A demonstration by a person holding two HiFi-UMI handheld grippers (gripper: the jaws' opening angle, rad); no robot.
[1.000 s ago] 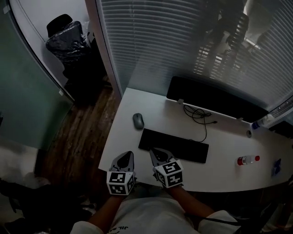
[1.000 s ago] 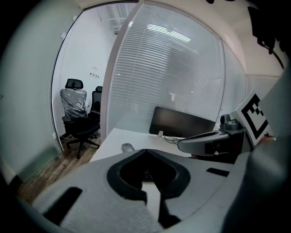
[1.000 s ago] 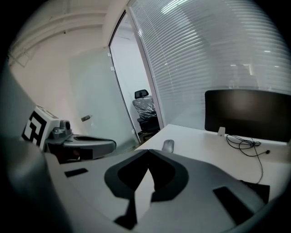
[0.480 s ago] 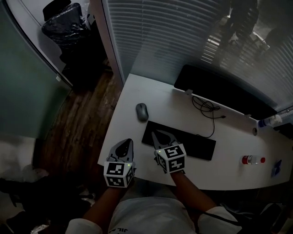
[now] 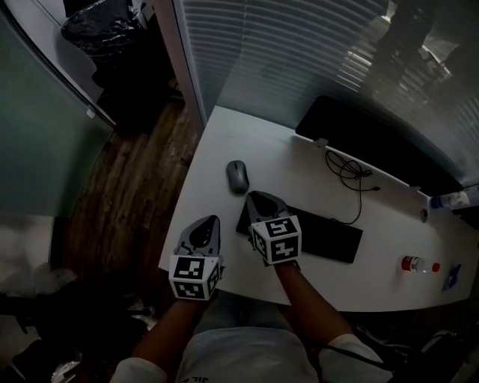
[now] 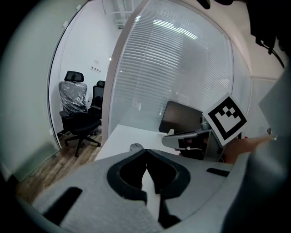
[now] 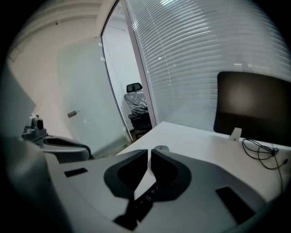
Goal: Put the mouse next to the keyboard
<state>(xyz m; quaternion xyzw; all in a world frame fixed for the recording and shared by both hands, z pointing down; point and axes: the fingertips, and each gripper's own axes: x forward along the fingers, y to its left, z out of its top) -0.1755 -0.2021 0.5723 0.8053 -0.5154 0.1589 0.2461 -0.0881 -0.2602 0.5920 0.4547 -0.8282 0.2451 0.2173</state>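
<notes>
Pushed forward with the right gripper (image 5: pixel 260 199): off the near edge of the desk (image 5: pixel 299 168) and out over the left end of the keyboard (image 5: pixel 333 238), uncovered a second ago. Closed in on the mouse (image 5: pixel 238 176), from well apart to near, with the tips just short of it and a little to its right, not touching. Drawn ahead of the left gripper (image 5: pixel 205 224), level alongside it before. Swung the head view too: desk shifted up and slightly right in the frame, chair (image 5: pixel 101 16) carried to the very top edge and now partly cut off.
</notes>
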